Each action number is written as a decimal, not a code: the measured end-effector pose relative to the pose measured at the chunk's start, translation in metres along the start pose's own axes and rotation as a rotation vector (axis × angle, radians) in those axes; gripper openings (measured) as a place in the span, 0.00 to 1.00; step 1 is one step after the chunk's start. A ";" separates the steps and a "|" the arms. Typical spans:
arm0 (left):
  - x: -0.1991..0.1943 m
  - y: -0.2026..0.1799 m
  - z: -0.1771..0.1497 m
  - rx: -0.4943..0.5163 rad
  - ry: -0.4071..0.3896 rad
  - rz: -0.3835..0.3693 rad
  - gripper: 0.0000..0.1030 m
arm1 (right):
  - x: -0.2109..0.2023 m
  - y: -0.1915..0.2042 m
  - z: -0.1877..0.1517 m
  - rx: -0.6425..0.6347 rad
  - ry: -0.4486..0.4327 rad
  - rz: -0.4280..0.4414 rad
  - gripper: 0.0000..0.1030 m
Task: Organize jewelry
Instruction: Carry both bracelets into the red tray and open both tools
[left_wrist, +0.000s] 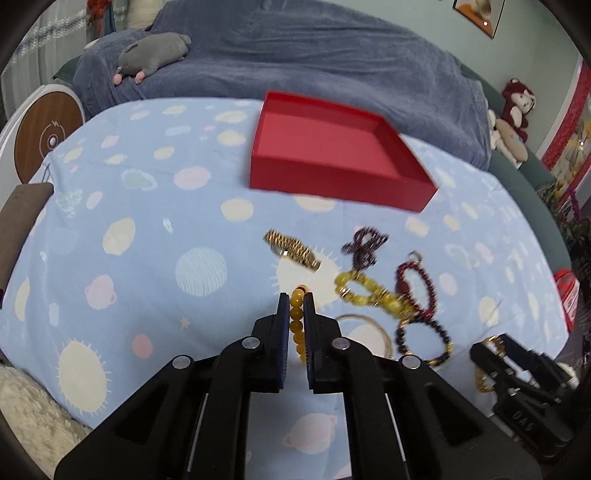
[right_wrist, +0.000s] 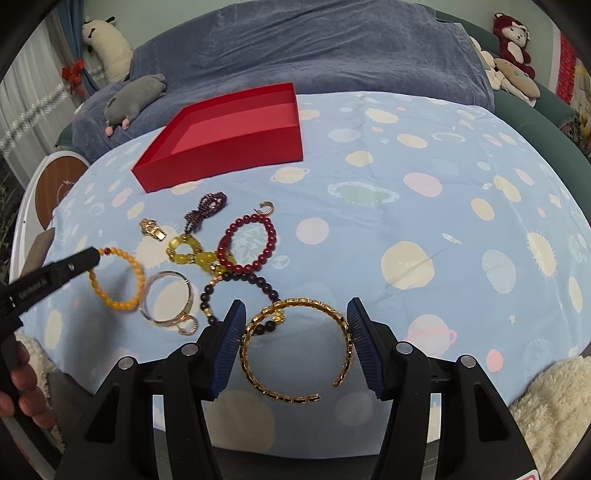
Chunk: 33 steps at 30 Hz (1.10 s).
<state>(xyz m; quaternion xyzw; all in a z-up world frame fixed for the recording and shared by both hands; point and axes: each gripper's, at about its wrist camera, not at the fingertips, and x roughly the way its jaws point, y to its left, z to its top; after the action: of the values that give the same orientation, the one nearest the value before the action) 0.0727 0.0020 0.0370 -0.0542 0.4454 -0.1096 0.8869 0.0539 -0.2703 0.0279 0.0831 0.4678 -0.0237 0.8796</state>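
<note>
My left gripper (left_wrist: 296, 300) is shut on an orange bead bracelet (left_wrist: 297, 325), also seen in the right wrist view (right_wrist: 122, 280) with the left gripper (right_wrist: 94, 258) at its far edge. My right gripper (right_wrist: 295, 310) holds a gold open cuff bangle (right_wrist: 295, 350) between its jaws, pads touching both sides. An empty red box (left_wrist: 332, 155) stands beyond on the blue cloth; it also shows in the right wrist view (right_wrist: 229, 136). Other jewelry lies between: a gold chain (left_wrist: 291, 249), a purple bead piece (left_wrist: 364, 243), a yellow bead bracelet (left_wrist: 369, 291), a dark red bracelet (right_wrist: 247, 240), a dark bead bracelet (right_wrist: 240, 291), a thin gold bangle (right_wrist: 168, 299).
The table carries a light blue planet-print cloth (right_wrist: 406, 221). A blue-covered sofa (right_wrist: 314, 48) with a grey plush (right_wrist: 133, 96) lies behind. A fluffy cream rug (right_wrist: 554, 398) is at the near right. A round white and wood device (left_wrist: 44, 125) stands at the left.
</note>
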 end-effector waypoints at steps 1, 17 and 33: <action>-0.008 -0.001 0.004 -0.003 -0.016 -0.013 0.07 | -0.003 0.001 0.000 0.001 -0.005 0.006 0.53; -0.021 -0.020 0.089 0.002 -0.091 -0.090 0.07 | -0.008 0.013 0.092 -0.014 -0.103 0.094 0.53; 0.094 -0.013 0.236 -0.002 -0.115 -0.066 0.07 | 0.102 0.034 0.257 0.000 -0.127 0.137 0.53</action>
<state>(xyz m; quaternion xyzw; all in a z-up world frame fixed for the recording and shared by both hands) 0.3149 -0.0343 0.1072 -0.0756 0.3920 -0.1350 0.9069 0.3260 -0.2766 0.0886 0.1132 0.4041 0.0316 0.9071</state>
